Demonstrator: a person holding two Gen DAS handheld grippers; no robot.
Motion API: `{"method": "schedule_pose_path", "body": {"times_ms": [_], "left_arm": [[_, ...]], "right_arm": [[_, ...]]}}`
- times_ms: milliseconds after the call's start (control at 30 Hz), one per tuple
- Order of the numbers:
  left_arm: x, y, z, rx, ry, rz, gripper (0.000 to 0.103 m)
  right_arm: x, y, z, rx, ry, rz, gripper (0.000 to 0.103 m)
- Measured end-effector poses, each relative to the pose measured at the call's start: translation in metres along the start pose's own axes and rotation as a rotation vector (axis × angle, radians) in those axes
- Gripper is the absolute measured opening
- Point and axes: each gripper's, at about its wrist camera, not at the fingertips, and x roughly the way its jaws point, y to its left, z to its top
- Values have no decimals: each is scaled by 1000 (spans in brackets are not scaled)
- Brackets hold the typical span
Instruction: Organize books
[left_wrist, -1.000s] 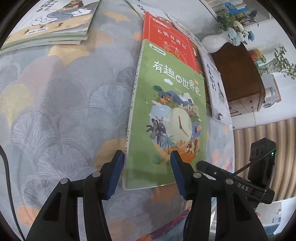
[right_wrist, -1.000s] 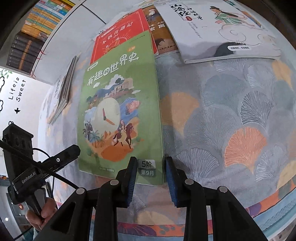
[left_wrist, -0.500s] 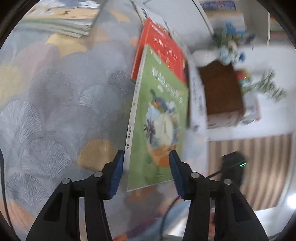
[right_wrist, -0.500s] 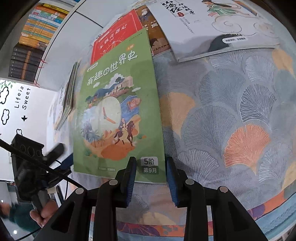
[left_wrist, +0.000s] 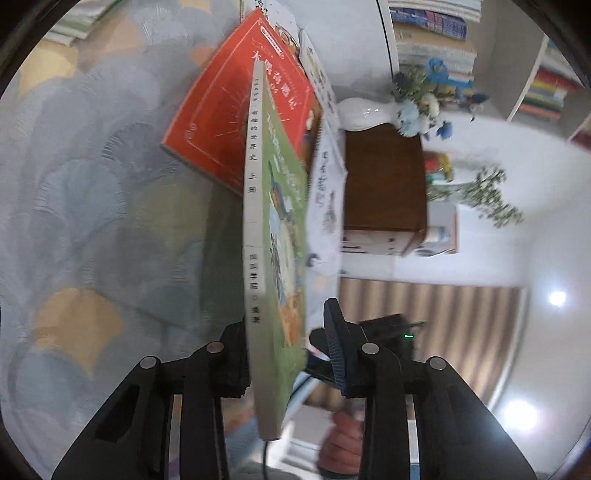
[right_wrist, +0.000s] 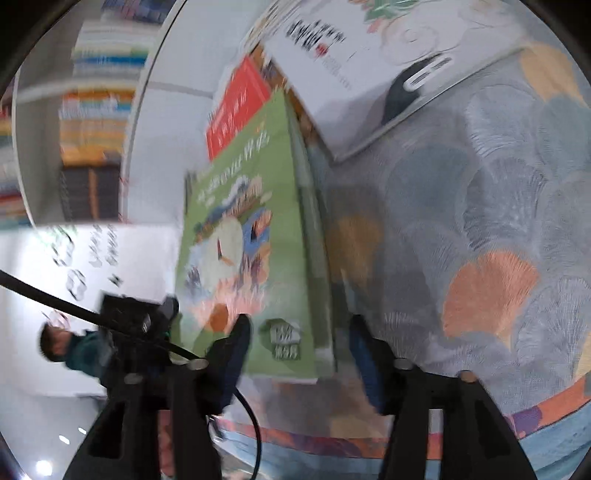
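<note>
The green book (left_wrist: 284, 221) is tipped up on its long edge over the patterned tablecloth (left_wrist: 92, 184), its pale spine facing the left wrist camera. My left gripper (left_wrist: 284, 328) straddles its near end and its jaws are closing. One pad lies against the back cover, while a small gap shows at the front cover. In the right wrist view the green book (right_wrist: 240, 221) leans steeply. My right gripper (right_wrist: 299, 325) has the book's lower corner between its jaws, which are opening and stand off it. The picture is blurred.
A red book (left_wrist: 221, 122) lies flat behind the green one, with a white picture book (right_wrist: 369, 55) beside it. A stack of books (left_wrist: 81, 22) sits at the far left. Beyond the table stand a brown cabinet (left_wrist: 384, 177), a white vase (left_wrist: 364, 110) and bookshelves.
The green book has swung from lying flat to standing on its edge. My right jaws have spread apart from it. My left jaws have narrowed around it, and both views have rolled.
</note>
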Motion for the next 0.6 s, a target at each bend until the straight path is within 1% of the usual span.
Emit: {"method": "schedule_pose_path", "body": {"times_ms": [67, 133, 167, 200, 233, 267, 300, 333, 367, 400, 433, 533, 567, 600], "left_arm": [[2, 2, 2, -43, 18, -65, 29], [3, 5, 3, -85, 32, -124, 29], [3, 6, 3, -99, 37, -140, 29], [4, 7, 3, -103, 36, -139, 29], [1, 8, 5, -102, 20, -118, 29], [-2, 9, 7, -100, 11, -97, 29], [-7, 9, 9, -92, -3, -59, 29], [-10, 10, 10, -77, -11, -14, 29], [-12, 9, 10, -46, -12, 47, 29], [-12, 7, 9, -13, -8, 93, 29], [-12, 5, 7, 13, -5, 124, 29], [-6, -14, 1, 165, -12, 318, 29], [-5, -24, -2, 222, -16, 362, 29], [-6, -30, -4, 252, -21, 366, 29]], "right_arm": [[3, -7, 6, 39, -6, 38, 62], [14, -11, 11, 67, 23, 84, 62], [23, -10, 13, 75, 44, 125, 62], [29, -10, 14, 82, 59, 156, 62], [37, -7, 14, 90, 70, 171, 61], [40, -4, 12, 86, 63, 156, 58], [41, -1, 13, 74, 56, 143, 50], [40, 3, 11, 58, 46, 134, 38], [38, 8, 8, 38, 36, 129, 33], [34, 17, 6, -9, 20, 100, 31], [29, 23, 9, -59, 11, 55, 31], [25, 56, 2, -263, -23, -118, 31], [25, 68, -2, -325, -32, -159, 31], [23, 82, -7, -398, -44, -201, 31]]}}
